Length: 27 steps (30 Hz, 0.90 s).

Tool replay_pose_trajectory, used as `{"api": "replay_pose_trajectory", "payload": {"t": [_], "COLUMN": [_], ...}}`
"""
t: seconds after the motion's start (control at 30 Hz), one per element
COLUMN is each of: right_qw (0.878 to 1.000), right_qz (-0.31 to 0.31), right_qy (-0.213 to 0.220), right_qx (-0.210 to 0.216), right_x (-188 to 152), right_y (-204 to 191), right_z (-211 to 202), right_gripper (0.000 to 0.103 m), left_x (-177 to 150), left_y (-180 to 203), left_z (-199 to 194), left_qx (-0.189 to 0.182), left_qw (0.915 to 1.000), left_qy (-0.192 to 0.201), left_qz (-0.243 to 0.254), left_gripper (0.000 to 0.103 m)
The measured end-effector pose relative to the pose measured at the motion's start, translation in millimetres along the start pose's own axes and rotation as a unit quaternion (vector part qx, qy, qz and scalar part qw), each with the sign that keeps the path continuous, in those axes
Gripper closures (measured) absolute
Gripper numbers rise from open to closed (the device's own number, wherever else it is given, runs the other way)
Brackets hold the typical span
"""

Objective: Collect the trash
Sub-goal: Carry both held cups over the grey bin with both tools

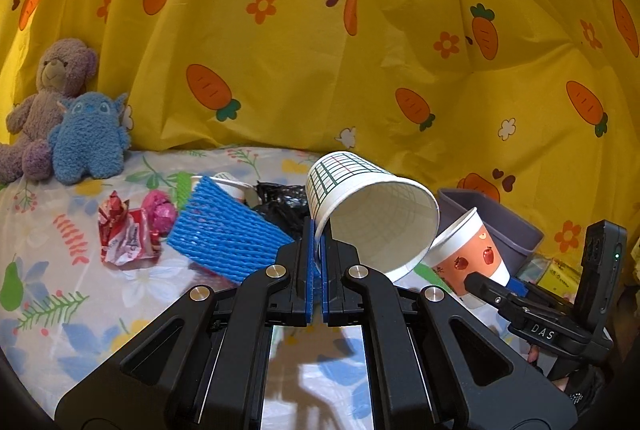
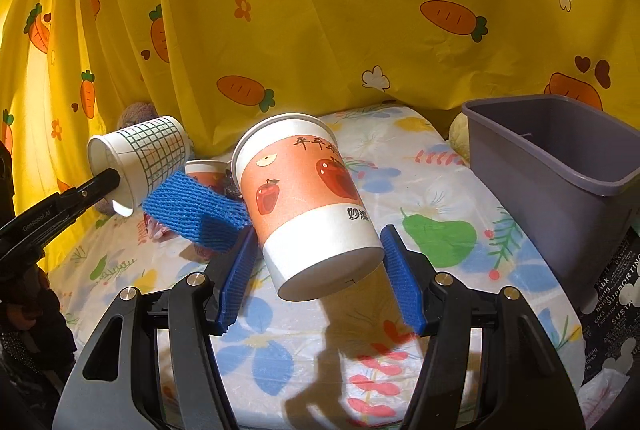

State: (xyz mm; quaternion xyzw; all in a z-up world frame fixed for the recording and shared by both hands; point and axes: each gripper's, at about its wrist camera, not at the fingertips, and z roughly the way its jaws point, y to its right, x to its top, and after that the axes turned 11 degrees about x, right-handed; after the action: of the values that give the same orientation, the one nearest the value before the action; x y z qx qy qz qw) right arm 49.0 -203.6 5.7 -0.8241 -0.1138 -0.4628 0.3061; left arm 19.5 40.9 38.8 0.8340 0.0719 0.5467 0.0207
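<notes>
Above flowered bed sheet (image 2: pixel 420 165), both cups lifted clear. Left gripper (image 1: pixel 317 242) pinched tight on rim of grid-print cup (image 1: pixel 360 205), cup tipped on side, mouth toward camera. Right gripper (image 2: pixel 320 250) clamped around base of apple-print cup (image 2: pixel 304 201), cup upright, slightly tilted. Carry step in hand, judged. Purple bin (image 2: pixel 560 165) at right edge of bed. Next: swing each cup over bin mouth, release. Blue foam net (image 1: pixel 224 234), red wrapper (image 1: pixel 124 234), black bag (image 1: pixel 280 205) left mid-bed.

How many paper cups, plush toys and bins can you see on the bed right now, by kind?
Paper cups: 3, the grid cup, the apple cup, another lying behind the blue foam net
Plush toys: 2
Bins: 1
Total: 6
</notes>
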Motion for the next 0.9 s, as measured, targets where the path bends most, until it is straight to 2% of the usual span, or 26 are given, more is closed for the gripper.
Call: {"api": "replay_pose_trajectory", "payload": {"t": [0.13, 0.23, 0.4, 0.6, 0.7, 0.9], "right_qw": [0.999, 0.995, 0.978, 0.958, 0.952, 0.949], "right_qz": [0.004, 0.008, 0.007, 0.014, 0.019, 0.032], "right_qy": [0.032, 0.061, 0.104, 0.119, 0.120, 0.110], "right_qx": [-0.035, -0.079, -0.179, -0.260, -0.280, -0.294], "right_x": [14.7, 29.2, 48.4, 57.6, 57.9, 57.7], "right_y": [17.6, 36.8, 71.6, 107.3, 120.3, 138.2], "right_z": [-17.6, -32.8, -50.8, -58.5, -61.2, -57.8], "right_gripper": [0.041, 0.041, 0.041, 0.041, 0.041, 0.041], "left_x": [8.5, 17.5, 28.4, 35.5, 37.4, 33.6], "left_y": [35.3, 69.1, 132.0, 190.8, 216.9, 251.8], "left_z": [18.8, 34.6, 64.3, 104.8, 123.9, 155.7], "left_qx": [-0.037, -0.070, -0.125, -0.195, -0.216, -0.240], "left_qw": [0.9991, 0.9967, 0.9897, 0.9773, 0.9718, 0.9628], "left_qy": [-0.004, -0.006, -0.008, -0.045, -0.064, -0.105], "left_qz": [0.020, 0.040, 0.069, 0.071, 0.070, 0.067], "left_gripper": [0.101, 0.101, 0.101, 0.101, 0.101, 0.101]}}
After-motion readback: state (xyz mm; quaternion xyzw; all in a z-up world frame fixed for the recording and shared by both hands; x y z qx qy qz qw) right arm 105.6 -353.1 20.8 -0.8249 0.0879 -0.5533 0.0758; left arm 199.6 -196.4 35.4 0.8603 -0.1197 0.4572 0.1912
